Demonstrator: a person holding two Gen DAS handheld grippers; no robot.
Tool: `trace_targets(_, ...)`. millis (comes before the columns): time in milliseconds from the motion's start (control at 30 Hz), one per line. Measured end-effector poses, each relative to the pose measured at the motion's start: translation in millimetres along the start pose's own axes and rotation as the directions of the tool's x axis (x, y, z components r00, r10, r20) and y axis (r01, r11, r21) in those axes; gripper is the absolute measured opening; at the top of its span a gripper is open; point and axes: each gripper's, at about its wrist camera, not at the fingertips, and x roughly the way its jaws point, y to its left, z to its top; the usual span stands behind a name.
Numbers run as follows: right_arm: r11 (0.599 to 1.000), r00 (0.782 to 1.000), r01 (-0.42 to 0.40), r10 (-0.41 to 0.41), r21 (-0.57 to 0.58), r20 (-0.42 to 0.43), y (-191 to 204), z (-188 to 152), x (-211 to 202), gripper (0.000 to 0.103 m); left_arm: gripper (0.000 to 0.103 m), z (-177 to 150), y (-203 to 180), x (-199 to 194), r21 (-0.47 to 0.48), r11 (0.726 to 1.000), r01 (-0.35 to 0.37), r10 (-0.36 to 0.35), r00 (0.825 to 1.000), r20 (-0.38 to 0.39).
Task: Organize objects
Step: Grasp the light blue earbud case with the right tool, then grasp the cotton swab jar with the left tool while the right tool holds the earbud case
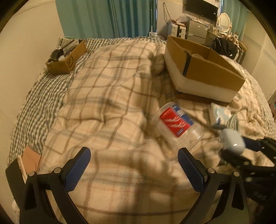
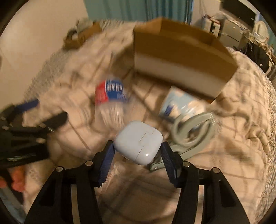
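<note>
White earbud case [image 2: 138, 142] clamped in right gripper [image 2: 137, 151]; left gripper [image 1: 133, 165] spread wide, empty.

A bed [image 1: 107, 106] under a plaid blanket [image 1: 120, 82] carries a large open cardboard box [image 1: 203, 69] far right, a smaller box [image 1: 67, 56] far left, a clear bottle [image 1: 177, 122] and tissue pack [image 1: 218, 113] near right.

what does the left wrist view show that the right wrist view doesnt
Only the left wrist view shows the left gripper, jaws wide open over the plaid blanket, and the wall-mounted tv. Only the right wrist view shows how the right gripper clamps the white earbud case, with a coiled grey cable behind it. Both show the large cardboard box, the small cardboard box, the clear bottle with a red and blue label and the tissue pack.
</note>
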Motion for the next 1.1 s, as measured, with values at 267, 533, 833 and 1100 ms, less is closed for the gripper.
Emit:
trace_targets(267, 0.989, 0.987, 0.132, -0.137, 0.070, 0.083, -50.8, 21.4, -32.3, 0.055, 0.103, 33.7, -52.1, 30.9, 0.026, 0.999, 0.046, -0.045, 0.998, -0.040)
trace_targets(533, 0.986, 0.992, 0.109, -0.116, 0.126, 0.054, -81.5, 19.6, -7.1, 0.055, 0.084, 37.1, -75.2, 92.6, 0.020, 0.999, 0.027, -0.023, 0.985, -0.174)
trace_targets(833, 0.985, 0.991, 0.108, -0.118, 0.138, 0.066, -80.4, 15.1, -15.4, 0.055, 0.072, 28.4, -69.0, 73.1, 0.029, 0.996, 0.079, -0.074, 0.986, -0.147)
trace_targets(1100, 0.987, 0.984, 0.106, -0.123, 0.124, 0.133, -60.3, 13.6, -58.0, 0.055, 0.069, 30.4, -54.7, 12.0, -0.008, 0.990, 0.142, -0.142, 0.989, -0.041)
